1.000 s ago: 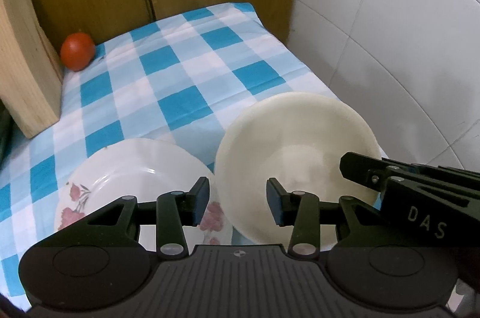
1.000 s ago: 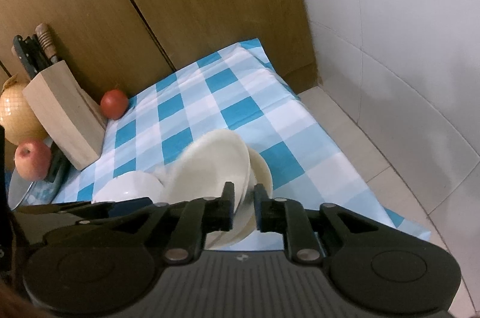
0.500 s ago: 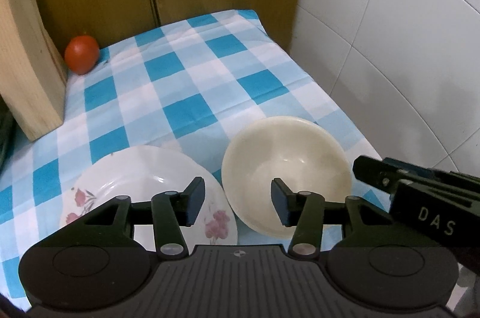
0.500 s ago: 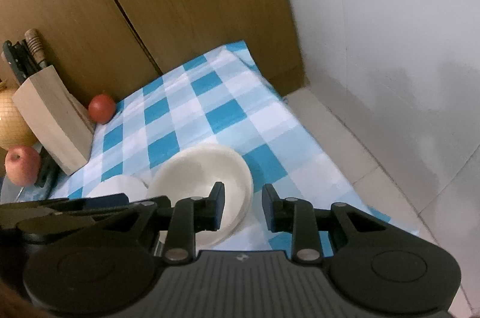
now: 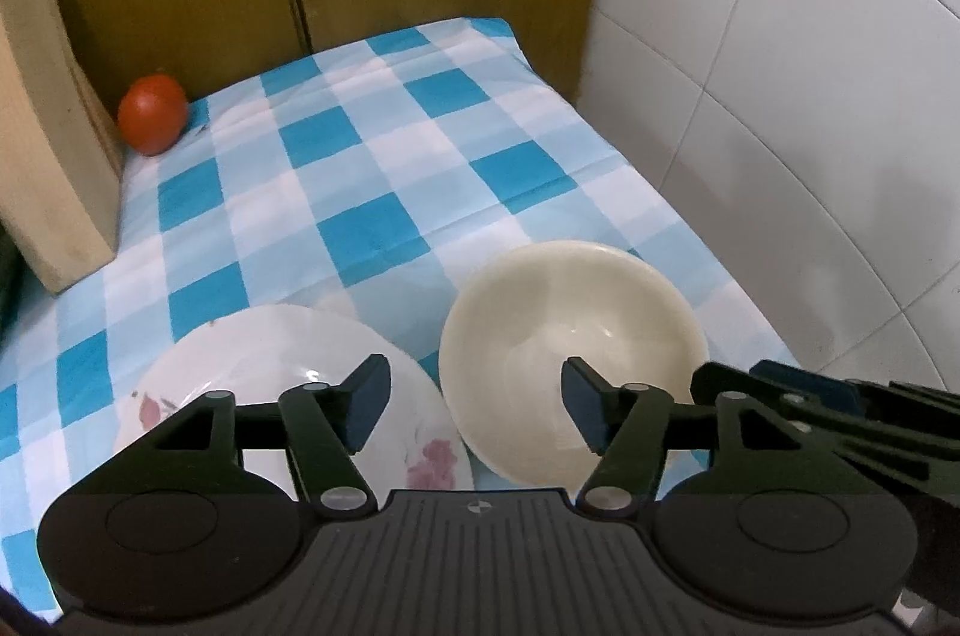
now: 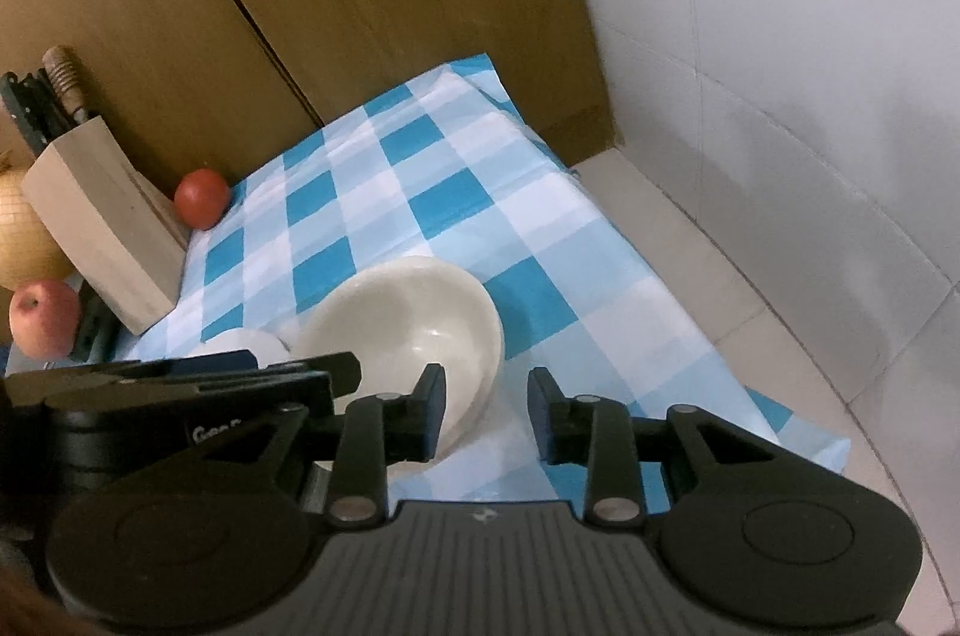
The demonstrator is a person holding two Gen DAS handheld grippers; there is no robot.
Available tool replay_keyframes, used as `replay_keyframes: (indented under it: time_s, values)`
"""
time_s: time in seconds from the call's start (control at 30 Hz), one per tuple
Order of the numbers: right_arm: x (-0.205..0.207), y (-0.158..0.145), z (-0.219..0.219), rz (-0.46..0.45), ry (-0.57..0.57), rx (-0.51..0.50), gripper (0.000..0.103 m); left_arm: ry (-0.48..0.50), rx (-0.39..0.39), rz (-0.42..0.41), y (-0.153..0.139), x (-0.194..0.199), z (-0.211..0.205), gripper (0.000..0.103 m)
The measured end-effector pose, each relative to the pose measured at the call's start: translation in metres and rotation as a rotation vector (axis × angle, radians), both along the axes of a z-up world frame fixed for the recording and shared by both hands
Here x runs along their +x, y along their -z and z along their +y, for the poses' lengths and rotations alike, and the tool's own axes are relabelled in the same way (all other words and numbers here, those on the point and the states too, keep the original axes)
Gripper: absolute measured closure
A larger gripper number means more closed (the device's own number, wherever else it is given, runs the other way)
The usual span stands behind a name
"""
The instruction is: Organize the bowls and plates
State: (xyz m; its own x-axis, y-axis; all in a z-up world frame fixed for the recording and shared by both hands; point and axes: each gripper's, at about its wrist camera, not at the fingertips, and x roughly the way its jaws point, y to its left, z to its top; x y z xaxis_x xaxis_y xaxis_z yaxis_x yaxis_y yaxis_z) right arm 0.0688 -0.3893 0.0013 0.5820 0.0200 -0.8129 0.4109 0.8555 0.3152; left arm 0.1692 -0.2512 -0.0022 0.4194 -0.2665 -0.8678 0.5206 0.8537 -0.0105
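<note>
Bowl [image 5: 570, 336] beside floral plate [image 5: 282, 372], apple [image 6: 43, 317] in right view only

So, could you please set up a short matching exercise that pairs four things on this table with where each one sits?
Things:
1. bowl
2. plate
3. tomato
4. knife block

Places:
A. at the back, beside the knife block
B. near edge, left of the bowl
C. near the cloth's right edge, by the tiled wall
D. far left, with handles sticking out of its top

Pairs: 1-C, 2-B, 3-A, 4-D
</note>
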Motion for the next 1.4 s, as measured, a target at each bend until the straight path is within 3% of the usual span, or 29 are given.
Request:
replay_keyframes:
  time_s: [0.27, 0.43, 0.6, 0.73, 0.97, 1.27, 1.4]
  values:
    - [0.003, 0.012, -0.001, 0.035, -0.002, 0.031, 0.075, 0.025, 0.016, 0.026, 0.014, 0.010, -0.010, 0.032]
    - [0.007, 0.018, -0.004, 0.045, -0.010, 0.074, 0.077, 0.044, 0.037, 0.020, 0.019, 0.012, -0.014, 0.044]
    - [0.008, 0.020, -0.003, 0.047, -0.035, 0.103, 0.086, 0.066, 0.031, 0.038, 0.021, 0.015, -0.020, 0.051]
    - [0.008, 0.021, -0.008, 0.051, -0.019, 0.124, 0.087, 0.083, 0.030, 0.030, 0.022, 0.015, -0.025, 0.048]
    - [0.011, 0.021, -0.028, 0.068, 0.038, 0.099, 0.088, 0.109, -0.045, 0.109, 0.022, 0.016, -0.028, 0.047]
    - [0.003, 0.024, -0.035, 0.061, 0.079, 0.116, 0.083, 0.115, 0.027, 0.040, 0.026, 0.009, -0.037, 0.041]
    - [0.002, 0.026, -0.038, 0.056, 0.069, 0.140, 0.088, 0.107, 0.058, 0.059, 0.033, 0.008, -0.038, 0.048]
